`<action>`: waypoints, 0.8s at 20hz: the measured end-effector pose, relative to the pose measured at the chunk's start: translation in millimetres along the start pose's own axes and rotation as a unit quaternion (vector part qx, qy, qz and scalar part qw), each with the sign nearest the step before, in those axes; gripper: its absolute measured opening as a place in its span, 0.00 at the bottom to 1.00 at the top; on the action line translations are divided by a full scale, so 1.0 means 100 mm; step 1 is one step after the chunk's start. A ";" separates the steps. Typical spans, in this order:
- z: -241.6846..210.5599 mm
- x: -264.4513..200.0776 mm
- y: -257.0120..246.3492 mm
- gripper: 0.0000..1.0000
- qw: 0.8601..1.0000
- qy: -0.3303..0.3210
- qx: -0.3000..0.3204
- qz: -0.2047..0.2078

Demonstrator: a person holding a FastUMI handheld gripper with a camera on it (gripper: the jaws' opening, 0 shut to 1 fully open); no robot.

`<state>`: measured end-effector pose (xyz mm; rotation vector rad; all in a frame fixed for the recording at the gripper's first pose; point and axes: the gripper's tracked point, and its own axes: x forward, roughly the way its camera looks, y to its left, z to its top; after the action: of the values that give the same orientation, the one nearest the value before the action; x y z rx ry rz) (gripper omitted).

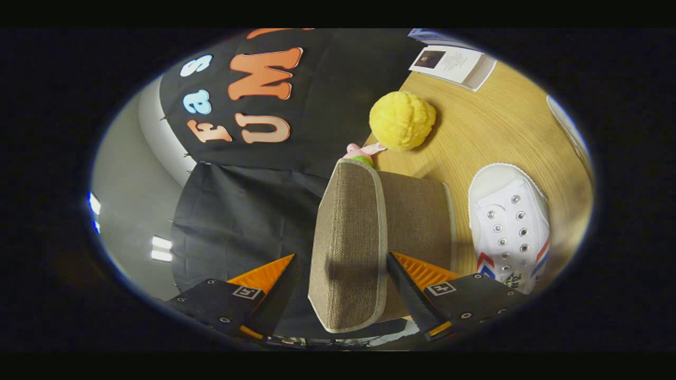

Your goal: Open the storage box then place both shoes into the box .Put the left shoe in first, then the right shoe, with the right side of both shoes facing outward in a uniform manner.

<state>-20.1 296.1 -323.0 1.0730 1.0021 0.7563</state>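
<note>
The tongs are standing wide apart, and the lid of the brown woven-fabric storage box with pale edging is lying in the gap between their fingers. The right-hand finger is sitting close against the lid's edge, while the other finger is standing clear of it with the black cloth wall showing in between, so the lid is not being pressed from both sides. The view is rolled sideways, so the box is appearing on its side, its body stretching away beyond the lid toward the wooden desk.

Just beside the box, on the light wood-grain desk, a white canvas lace-up shoe with metal eyelets and red-and-blue chevron stripes on its side is lying with its rubber toe cap pointing away from the fingers. Some dark print is showing near the stripes, too small to read.

Beyond the box, a round, bumpy yellow plush ball is resting on the desk, and a small pink-and-green item is peeking out between the ball and the box rim; what it is cannot be told. Farther off, a white printed leaflet with a dark square picture is lying on the desk, its text too fine to make out.
</note>
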 end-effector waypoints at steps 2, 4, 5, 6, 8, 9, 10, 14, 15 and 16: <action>-0.01 0.02 0.03 0.97 1.000 0.001 0.019 0.011; -0.04 -0.01 0.09 0.97 1.000 0.004 0.017 0.020; -0.06 -0.03 0.11 0.96 1.000 0.007 0.017 0.025; -0.06 -0.05 0.15 0.96 0.999 0.009 0.019 0.032; -0.03 -0.16 0.24 0.94 0.998 0.004 0.023 0.050; 0.02 -0.21 0.28 0.89 0.998 -0.003 0.029 0.058; 0.06 -0.25 0.31 0.85 0.997 -0.010 0.035 0.066; 0.15 -0.34 0.43 0.57 0.996 -0.031 0.030 0.075; 0.17 -0.33 0.44 0.37 0.996 -0.038 0.027 0.070; 0.14 -0.32 0.49 0.27 0.997 -0.036 0.026 0.069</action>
<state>-20.4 278.1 -265.8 1.2168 0.8966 0.8010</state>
